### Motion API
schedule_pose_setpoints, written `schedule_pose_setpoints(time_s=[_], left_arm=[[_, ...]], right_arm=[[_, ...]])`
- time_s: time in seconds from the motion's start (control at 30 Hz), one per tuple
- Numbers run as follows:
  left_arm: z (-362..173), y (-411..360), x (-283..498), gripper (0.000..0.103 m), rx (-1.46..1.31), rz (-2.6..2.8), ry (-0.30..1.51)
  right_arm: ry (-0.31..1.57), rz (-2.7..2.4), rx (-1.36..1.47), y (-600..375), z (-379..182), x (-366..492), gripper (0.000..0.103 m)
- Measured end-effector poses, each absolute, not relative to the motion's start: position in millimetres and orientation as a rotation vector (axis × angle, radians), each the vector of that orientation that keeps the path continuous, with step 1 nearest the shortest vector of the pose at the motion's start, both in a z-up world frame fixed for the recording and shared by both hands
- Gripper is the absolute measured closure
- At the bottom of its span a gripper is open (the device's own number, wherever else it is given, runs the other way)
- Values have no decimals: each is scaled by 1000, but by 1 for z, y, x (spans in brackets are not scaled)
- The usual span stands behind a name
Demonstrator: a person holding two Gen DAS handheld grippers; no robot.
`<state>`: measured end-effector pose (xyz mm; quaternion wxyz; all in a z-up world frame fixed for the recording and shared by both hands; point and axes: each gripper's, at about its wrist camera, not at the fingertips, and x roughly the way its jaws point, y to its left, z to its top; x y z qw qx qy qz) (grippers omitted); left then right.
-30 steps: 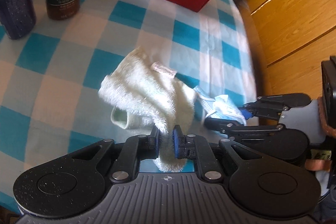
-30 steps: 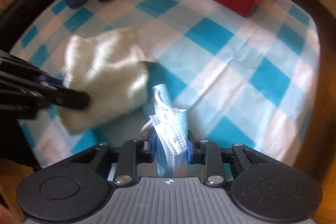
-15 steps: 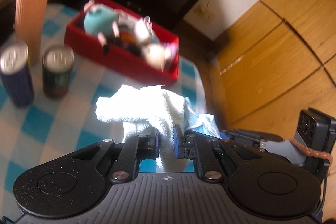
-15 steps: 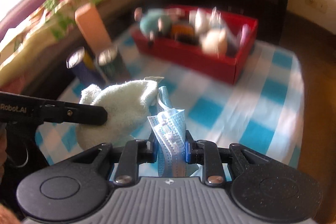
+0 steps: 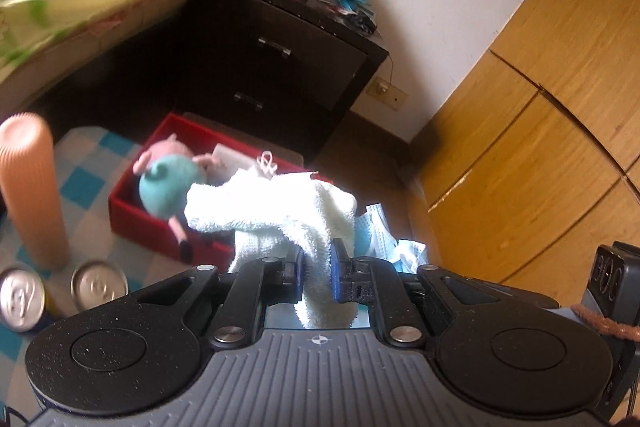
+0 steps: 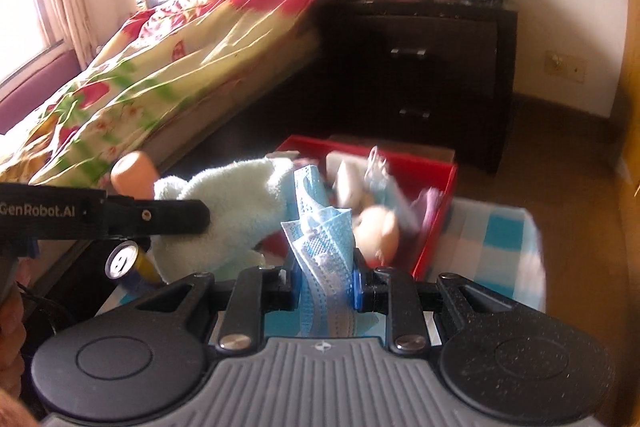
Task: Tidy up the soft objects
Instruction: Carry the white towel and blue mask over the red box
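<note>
My left gripper (image 5: 316, 277) is shut on a pale fluffy towel (image 5: 288, 211), which hangs in the air above the table. From the right wrist the same towel (image 6: 236, 215) shows at the left, with the left gripper's black fingers (image 6: 160, 217) across it. My right gripper (image 6: 326, 285) is shut on a crumpled blue face mask (image 6: 320, 247), also lifted. The mask (image 5: 384, 239) peeks out to the right of the towel in the left wrist view. Ahead and below stands a red box (image 5: 136, 203) (image 6: 436, 223) holding plush toys, among them a teal and pink one (image 5: 164, 183).
A tall peach ribbed bottle (image 5: 32, 187) and two drink cans (image 5: 98, 285) stand at the left on the blue checked tablecloth (image 6: 500, 239). Beyond the table are a bed (image 6: 140, 75), a dark nightstand (image 5: 280, 55) and wooden cupboard doors (image 5: 540, 131).
Both grippers have risen from the tablecloth with the towel and the mask and tilted upward, so the red box, bed and nightstand have come into view.
</note>
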<state>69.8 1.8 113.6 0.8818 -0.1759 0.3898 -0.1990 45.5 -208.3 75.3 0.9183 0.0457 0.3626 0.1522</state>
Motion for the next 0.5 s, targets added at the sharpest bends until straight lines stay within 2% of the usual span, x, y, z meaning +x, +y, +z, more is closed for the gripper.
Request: schedule_pose_setpoints(time_s=[0.5], left_arm=[[90,-21,151,93,-263,-350,824]], right_arm=[[704,255,101,-213,59,120,101]])
